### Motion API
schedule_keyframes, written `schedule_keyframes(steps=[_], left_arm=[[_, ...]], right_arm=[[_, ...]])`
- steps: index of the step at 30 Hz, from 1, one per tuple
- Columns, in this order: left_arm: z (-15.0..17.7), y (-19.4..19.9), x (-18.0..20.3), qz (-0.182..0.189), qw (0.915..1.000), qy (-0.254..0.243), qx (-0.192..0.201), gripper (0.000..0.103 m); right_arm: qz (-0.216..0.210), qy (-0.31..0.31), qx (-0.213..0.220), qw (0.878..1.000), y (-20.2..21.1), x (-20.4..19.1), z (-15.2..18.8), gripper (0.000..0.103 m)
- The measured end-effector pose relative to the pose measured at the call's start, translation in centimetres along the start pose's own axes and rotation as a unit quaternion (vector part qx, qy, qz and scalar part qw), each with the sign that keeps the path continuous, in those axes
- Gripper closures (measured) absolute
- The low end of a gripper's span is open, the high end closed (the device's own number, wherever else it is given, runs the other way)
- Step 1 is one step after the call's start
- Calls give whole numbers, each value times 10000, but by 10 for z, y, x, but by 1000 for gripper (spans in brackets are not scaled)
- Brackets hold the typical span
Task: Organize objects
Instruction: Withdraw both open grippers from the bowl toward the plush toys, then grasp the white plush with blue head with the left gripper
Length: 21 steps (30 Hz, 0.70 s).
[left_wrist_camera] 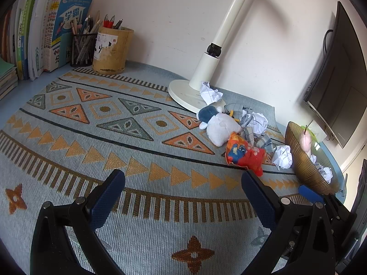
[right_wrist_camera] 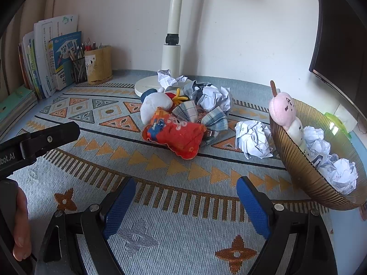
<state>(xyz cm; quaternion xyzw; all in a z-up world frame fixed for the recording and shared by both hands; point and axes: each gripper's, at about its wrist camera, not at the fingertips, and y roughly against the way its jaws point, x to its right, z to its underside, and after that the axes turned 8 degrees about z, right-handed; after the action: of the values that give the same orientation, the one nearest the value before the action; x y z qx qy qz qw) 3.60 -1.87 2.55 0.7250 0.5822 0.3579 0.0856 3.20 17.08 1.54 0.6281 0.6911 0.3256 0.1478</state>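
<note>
Toys and paper balls [right_wrist_camera: 253, 141] lay heaped near the desk's back edge beside the bowl [right_wrist_camera: 298, 167] | your left gripper [left_wrist_camera: 183, 197] spread, empty | your right gripper [right_wrist_camera: 185, 200] spread, empty.

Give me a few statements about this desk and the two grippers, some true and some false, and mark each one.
1. The pink plush sits in the brown bowl. True.
2. The right gripper is holding the red pouch. False: it is open and empty, short of the pouch.
3. Crumpled paper lies in the bowl. True.
4. The lamp lies flat on the mat. False: it stands upright on its round base.
5. The left gripper is open. True.
6. The pens lie scattered on the mat. False: they stand in holders by the books.
</note>
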Motion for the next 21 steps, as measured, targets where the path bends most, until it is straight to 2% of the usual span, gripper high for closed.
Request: schedule_keyframes(steps=[3, 5, 7, 9, 11, 14, 16, 18, 21], left_arm=[[-2, -6, 2, -67, 9997, 7, -222, 1], [-7, -11, 2, 131, 9985, 188, -507, 1], [-16, -19, 3, 495, 9947, 459, -778, 1], [-28, -35, 0, 935, 9861, 787, -1128, 1], [-40, -53, 1, 1156, 9801, 1025, -1248, 1], [-54, -86, 17, 1104, 9808, 748, -1426, 1], [-59, -104, 25, 1112, 9815, 649, -1414, 1], [-62, -119, 26, 965, 9839, 706, -1328, 1], [-62, -134, 26, 927, 9832, 823, -1342, 2]], right_arm=[[-233, 120, -148, 9995, -4, -3, 0, 14], [-584, 298, -387, 9971, -7, -4, 0, 14], [-694, 403, -612, 9949, -11, -4, 1, 14], [-698, 539, -764, 9932, -15, 0, -5, 14], [-708, 689, -693, 9927, -17, 2, -14, 14], [-473, 887, -342, 9943, -24, 5, -32, 14], [-564, 872, -319, 9941, -35, 7, -40, 14], [-737, 904, -394, 9924, -49, 5, -48, 14], [-971, 1156, -456, 9875, -62, -7, -53, 14]])
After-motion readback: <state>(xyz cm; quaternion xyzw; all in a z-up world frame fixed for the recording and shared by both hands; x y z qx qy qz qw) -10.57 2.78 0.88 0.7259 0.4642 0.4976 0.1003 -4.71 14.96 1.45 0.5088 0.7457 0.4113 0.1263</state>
